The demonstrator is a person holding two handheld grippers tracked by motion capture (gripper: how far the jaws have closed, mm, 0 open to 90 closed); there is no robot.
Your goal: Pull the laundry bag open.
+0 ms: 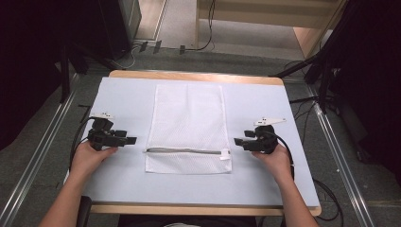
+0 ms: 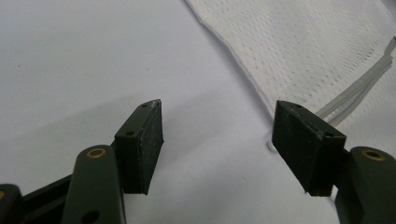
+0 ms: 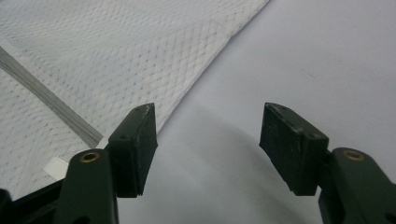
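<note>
On table (image 1: 118,184): mesh bag (image 1: 188,127) flat; high view alone shows whole zipper (image 1: 183,151).

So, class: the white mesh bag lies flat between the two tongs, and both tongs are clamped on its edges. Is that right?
Not quite. The mesh bag does lie flat between them, but the left tongs and right tongs are open and grip nothing, as both gripper views show.

Mesh bag (image 1: 188,125) flat at mid-table (image 1: 265,184), between left gripper (image 1: 132,140) and right gripper (image 1: 238,141), zipper (image 1: 182,151) nearest the person.
</note>
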